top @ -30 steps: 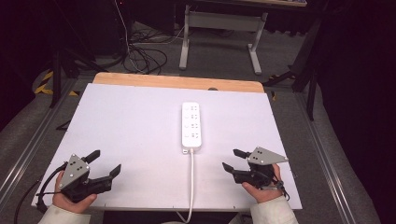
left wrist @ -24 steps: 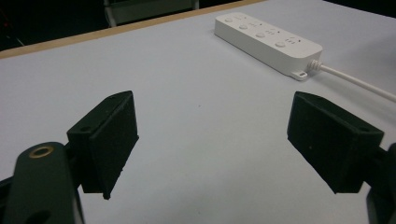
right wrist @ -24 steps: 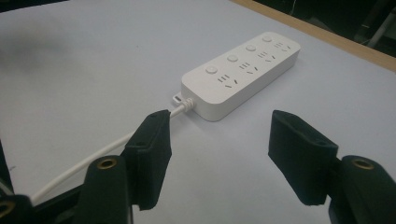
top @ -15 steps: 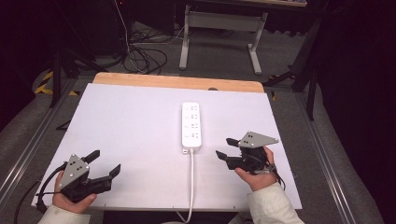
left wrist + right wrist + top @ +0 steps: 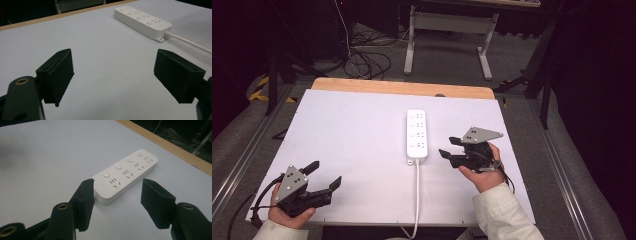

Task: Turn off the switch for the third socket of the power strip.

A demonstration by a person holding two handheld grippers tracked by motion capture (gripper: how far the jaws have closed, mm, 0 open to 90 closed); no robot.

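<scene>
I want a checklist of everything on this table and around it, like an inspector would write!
Surface: white board on a table with a wooden far edge.
Job's things: white power strip, four sockets with buttons, flat near the middle.
Clutter: nothing seen.
Grippers: left hand-held gripper open, at the near left corner, apart from the strip. Right hand-held gripper open with nothing between its jaws, which have just been closing; it points at the strip's near end, not touching.
Cables: strip's white cord runs off the near edge.
Surroundings: grey floor, black cables, a grey stand.
</scene>
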